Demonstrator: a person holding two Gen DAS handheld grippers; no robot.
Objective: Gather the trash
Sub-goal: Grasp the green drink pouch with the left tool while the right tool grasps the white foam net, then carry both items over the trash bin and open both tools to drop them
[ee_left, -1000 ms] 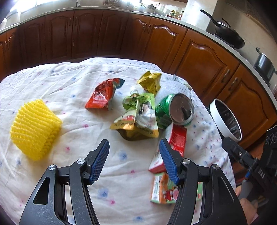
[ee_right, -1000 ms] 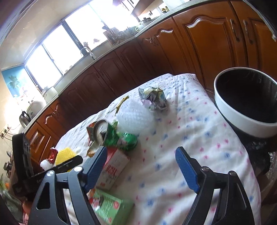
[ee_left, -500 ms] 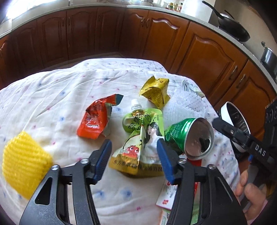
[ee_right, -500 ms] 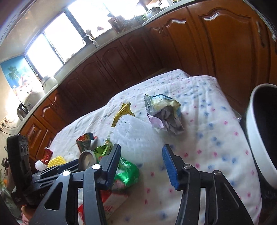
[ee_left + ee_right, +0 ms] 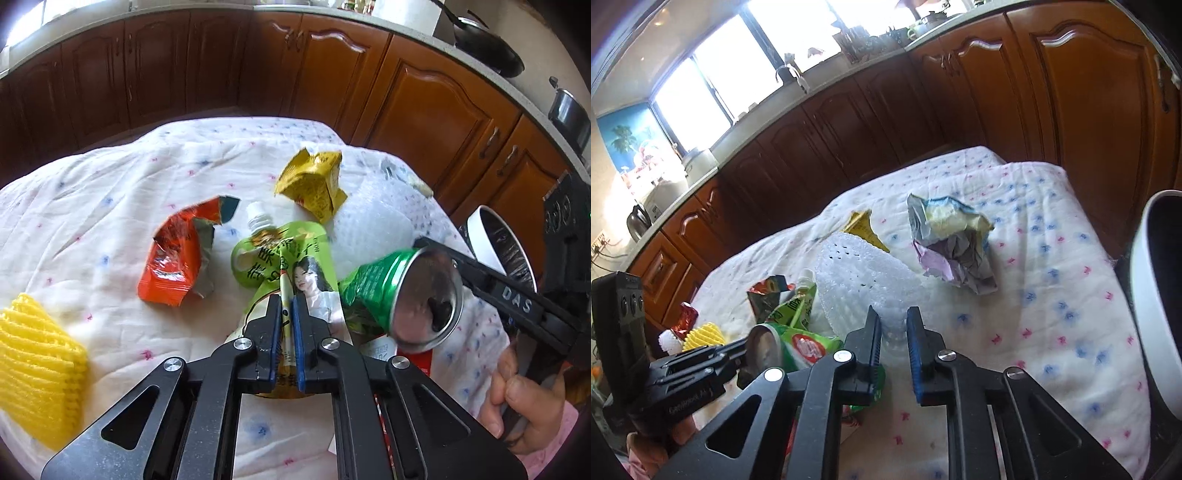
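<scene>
My left gripper (image 5: 287,304) is shut on the green drink pouch (image 5: 295,258) with a white cap and a woman's picture, lying mid-table. My right gripper (image 5: 894,323) is shut on the near edge of the white foam fruit net (image 5: 862,273). A green can (image 5: 406,295) lies on its side right of the pouch, also in the right wrist view (image 5: 790,347). An orange wrapper (image 5: 177,258), a yellow wrapper (image 5: 314,184) and a crumpled foil bag (image 5: 953,243) lie on the cloth. The white-rimmed bin (image 5: 1160,306) stands at the table's right.
A yellow foam net (image 5: 33,362) lies at the left of the flowered tablecloth (image 5: 92,206). A red carton (image 5: 410,360) lies under the can. Brown kitchen cabinets (image 5: 424,103) curve behind the table. The left gripper's body (image 5: 665,376) shows in the right wrist view.
Both grippers moved forward and closed: the left onto the green pouch, the right onto the white foam net.
</scene>
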